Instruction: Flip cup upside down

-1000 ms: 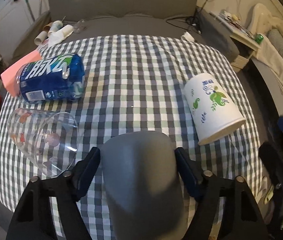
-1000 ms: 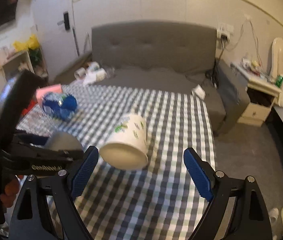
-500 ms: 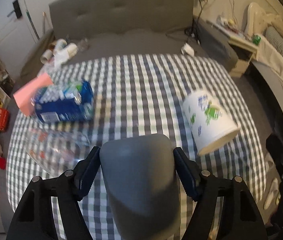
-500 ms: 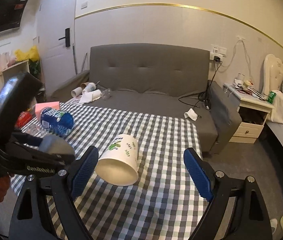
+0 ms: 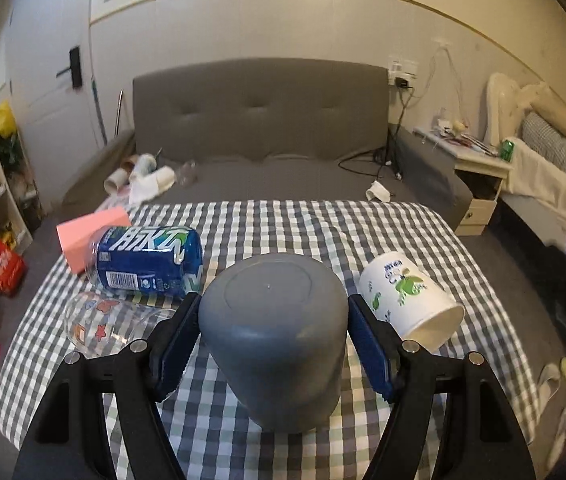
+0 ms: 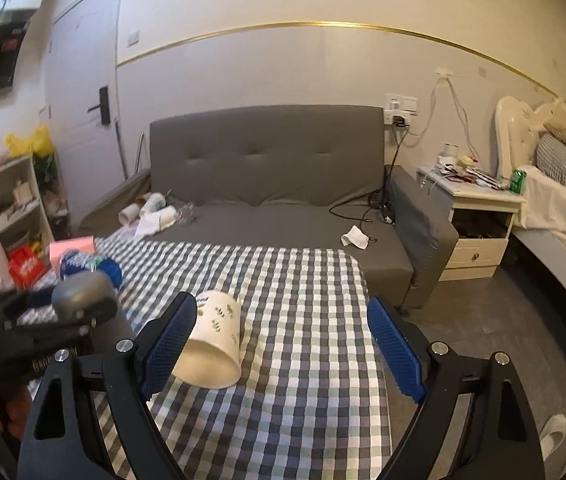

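My left gripper (image 5: 275, 340) is shut on a grey cup (image 5: 275, 344), held base-up just above the checkered table (image 5: 323, 232); the cup's mouth is hidden below. The same grey cup (image 6: 83, 296) shows at the left of the right wrist view, gripped by the left gripper. My right gripper (image 6: 283, 344) is open and empty, hovering over the table's right part. A white paper cup with green prints (image 5: 407, 300) lies on its side right of the grey cup; in the right wrist view this paper cup (image 6: 215, 340) lies by the right gripper's left finger.
A blue bottle (image 5: 147, 260) lies on its side at the left, a pink box (image 5: 87, 236) behind it. A clear glass (image 5: 103, 324) lies near the left edge. A grey sofa (image 5: 267, 128) stands behind the table, a nightstand (image 6: 479, 216) to the right.
My left gripper has tilted up with the grey cup, so the view swings from the tabletop to the sofa and wall. My right gripper has drawn back and levelled, still open.
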A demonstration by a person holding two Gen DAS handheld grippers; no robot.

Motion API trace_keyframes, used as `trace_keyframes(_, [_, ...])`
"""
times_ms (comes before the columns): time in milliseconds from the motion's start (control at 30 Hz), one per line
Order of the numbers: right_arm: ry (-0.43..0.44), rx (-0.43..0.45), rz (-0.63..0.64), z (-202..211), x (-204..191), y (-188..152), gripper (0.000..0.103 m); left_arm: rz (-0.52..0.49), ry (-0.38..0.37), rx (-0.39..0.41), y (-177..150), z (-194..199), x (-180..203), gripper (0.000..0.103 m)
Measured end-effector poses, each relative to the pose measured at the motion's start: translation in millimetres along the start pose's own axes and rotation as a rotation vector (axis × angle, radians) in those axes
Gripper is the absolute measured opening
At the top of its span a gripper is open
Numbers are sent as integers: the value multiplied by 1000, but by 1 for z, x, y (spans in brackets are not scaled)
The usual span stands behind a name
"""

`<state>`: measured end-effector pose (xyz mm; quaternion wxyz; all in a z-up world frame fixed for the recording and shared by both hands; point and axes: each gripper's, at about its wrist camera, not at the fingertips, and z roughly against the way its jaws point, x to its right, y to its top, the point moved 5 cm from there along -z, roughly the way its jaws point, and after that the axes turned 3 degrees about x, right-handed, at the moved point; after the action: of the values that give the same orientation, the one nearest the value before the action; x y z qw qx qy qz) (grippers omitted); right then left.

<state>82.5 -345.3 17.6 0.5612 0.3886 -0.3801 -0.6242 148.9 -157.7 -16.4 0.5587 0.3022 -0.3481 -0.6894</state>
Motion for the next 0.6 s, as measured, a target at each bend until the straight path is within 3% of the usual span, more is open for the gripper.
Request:
trace_keyframes(100, [8,-2,-60,0,11,1,87,-49,12,8,0,1,7,74])
trace_keyframes(200, [1,-3,-91,1,18,0,87,-37,-8,27,0,2,8,75])
trace_keyframes(333, [-39,11,-82,4,22,2,87,-14,-33,42,-3,7,8,94])
trace_keyframes(600, [-33,21,-79,12,18,8,87,-18,-37,77,-1,30,4,94])
